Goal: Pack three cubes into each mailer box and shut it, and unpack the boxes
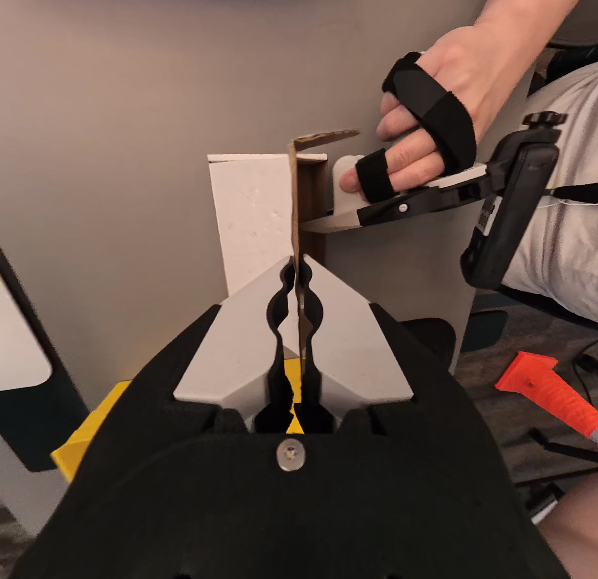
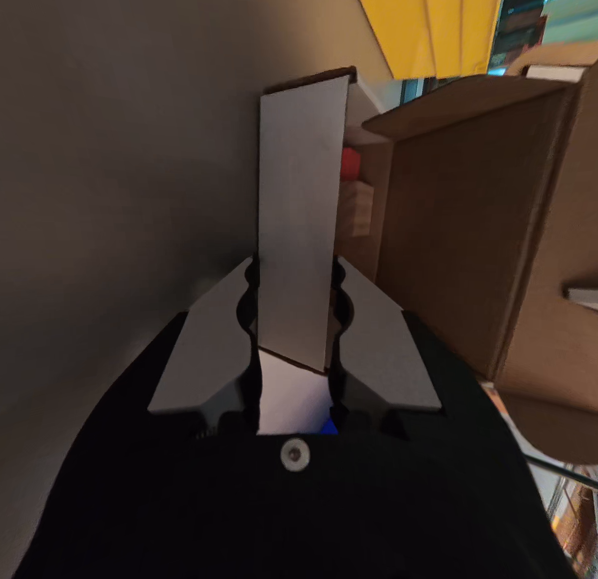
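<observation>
A white mailer box (image 1: 252,214) with a brown inside stands tilted against the grey table. My left gripper (image 1: 297,259) is shut on a thin brown cardboard flap (image 1: 295,207) of the box, seen edge-on, with its end tab (image 1: 326,138) bent over. My right gripper (image 2: 294,262) is shut on the box's white side wall (image 2: 297,207); it also shows in the left wrist view (image 1: 323,223), held by a hand. The brown lid (image 2: 469,240) stands open to the right. A red cube (image 2: 351,162) and a pale cube (image 2: 356,207) lie inside.
A yellow object (image 1: 94,424) lies under my left gripper and also shows in the right wrist view (image 2: 430,23). An orange tool (image 1: 550,395) lies on the floor at the right. A person's leg (image 1: 566,191) is at the right. A blue bit (image 2: 330,427) shows between my right fingers.
</observation>
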`<state>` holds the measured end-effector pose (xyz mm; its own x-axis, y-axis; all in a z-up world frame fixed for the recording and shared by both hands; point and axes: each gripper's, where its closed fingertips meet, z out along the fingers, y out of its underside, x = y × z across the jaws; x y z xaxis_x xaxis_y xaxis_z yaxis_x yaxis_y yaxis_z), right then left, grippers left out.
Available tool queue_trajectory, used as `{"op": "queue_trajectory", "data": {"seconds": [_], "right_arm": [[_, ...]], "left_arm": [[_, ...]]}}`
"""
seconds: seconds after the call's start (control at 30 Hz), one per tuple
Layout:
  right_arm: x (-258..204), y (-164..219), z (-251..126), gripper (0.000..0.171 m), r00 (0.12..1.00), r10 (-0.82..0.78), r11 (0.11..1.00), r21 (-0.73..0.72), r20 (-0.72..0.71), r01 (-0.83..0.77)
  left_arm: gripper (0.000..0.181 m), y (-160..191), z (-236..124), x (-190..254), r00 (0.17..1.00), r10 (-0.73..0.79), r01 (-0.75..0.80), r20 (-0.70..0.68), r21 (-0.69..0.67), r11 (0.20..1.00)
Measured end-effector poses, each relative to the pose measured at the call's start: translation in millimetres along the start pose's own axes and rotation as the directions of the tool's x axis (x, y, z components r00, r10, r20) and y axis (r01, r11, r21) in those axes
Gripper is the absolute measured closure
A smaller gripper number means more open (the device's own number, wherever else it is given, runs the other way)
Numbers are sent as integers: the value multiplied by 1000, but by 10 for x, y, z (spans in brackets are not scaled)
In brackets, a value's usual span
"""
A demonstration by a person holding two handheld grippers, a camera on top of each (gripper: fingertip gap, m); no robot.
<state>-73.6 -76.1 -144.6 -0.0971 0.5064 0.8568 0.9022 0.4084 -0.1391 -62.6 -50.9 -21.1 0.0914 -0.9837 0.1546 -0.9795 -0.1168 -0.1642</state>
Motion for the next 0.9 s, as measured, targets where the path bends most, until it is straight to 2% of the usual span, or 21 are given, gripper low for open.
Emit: {"op": "queue_trajectory", "data": {"seconds": [0.13,0.27,0.33,0.47,0.67,0.9], "right_arm": [[-33,26,-43,128,998,25,1000,-8,49,-24],[-64,-5,-132,143,996,44,999,16,80,-46],[-103,-21,-160,143,995,48,999,20,90,-50],[-103,8,-145,133,998,13,1000,-8,58,-12],[-57,24,-127,133,999,35,999,-9,33,-34],[-56,28,-131,133,1000,19,1000,-9,20,-18]], "left_arm": [[181,-70,-185,-285,995,-9,9,103,2,1000],[181,-64,-411,-862,901,67,-56,428,-38,998],[181,-73,-379,-1006,862,90,-65,499,-67,996],[181,-149,-165,-1211,782,149,-109,605,-101,989],[181,-46,239,-1456,709,224,-110,669,-209,972],[177,3,458,-1601,713,147,-37,686,-172,984]]}}
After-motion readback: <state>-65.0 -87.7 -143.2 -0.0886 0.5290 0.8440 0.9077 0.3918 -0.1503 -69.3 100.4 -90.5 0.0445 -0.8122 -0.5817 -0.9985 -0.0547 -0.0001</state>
